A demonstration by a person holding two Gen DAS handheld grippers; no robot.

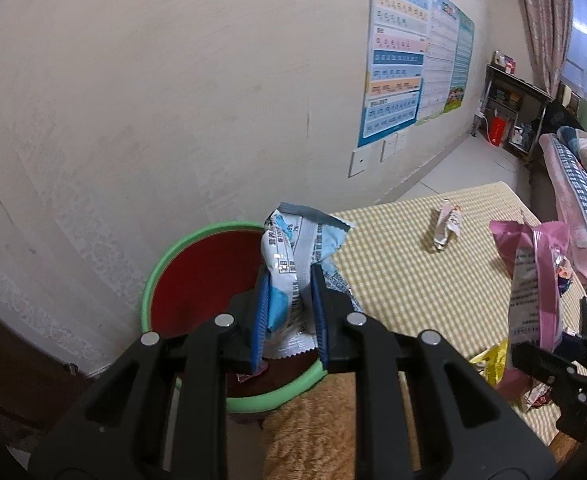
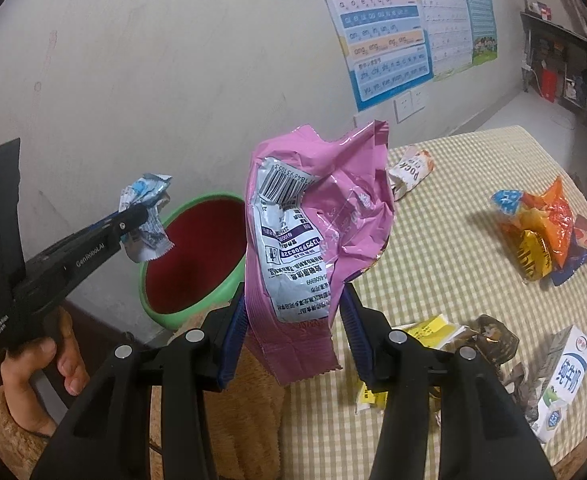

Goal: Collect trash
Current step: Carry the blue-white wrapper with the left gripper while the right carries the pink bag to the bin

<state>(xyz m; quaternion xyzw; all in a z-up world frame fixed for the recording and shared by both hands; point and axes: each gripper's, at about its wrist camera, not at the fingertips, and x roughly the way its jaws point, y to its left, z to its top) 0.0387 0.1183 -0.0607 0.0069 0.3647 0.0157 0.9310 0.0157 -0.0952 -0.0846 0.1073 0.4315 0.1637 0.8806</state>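
Note:
My left gripper (image 1: 289, 280) is shut on a crumpled blue-and-white wrapper (image 1: 297, 252) and holds it above the green-rimmed red bin (image 1: 189, 276). The right wrist view shows that gripper (image 2: 141, 216) with the wrapper (image 2: 145, 212) over the bin (image 2: 197, 256). My right gripper (image 2: 293, 300) is shut on a pink snack bag (image 2: 317, 232), held upright above the table's left edge beside the bin. The pink bag also shows in the left wrist view (image 1: 533, 276).
The yellow checkered table (image 2: 445, 240) holds a small Pocky wrapper (image 2: 411, 170), an orange and blue pile of wrappers (image 2: 541, 232), yellow and brown wrappers (image 2: 453, 332) and a milk carton (image 2: 565, 380). The wall is just behind the bin. A bed (image 1: 581, 184) stands at the far right.

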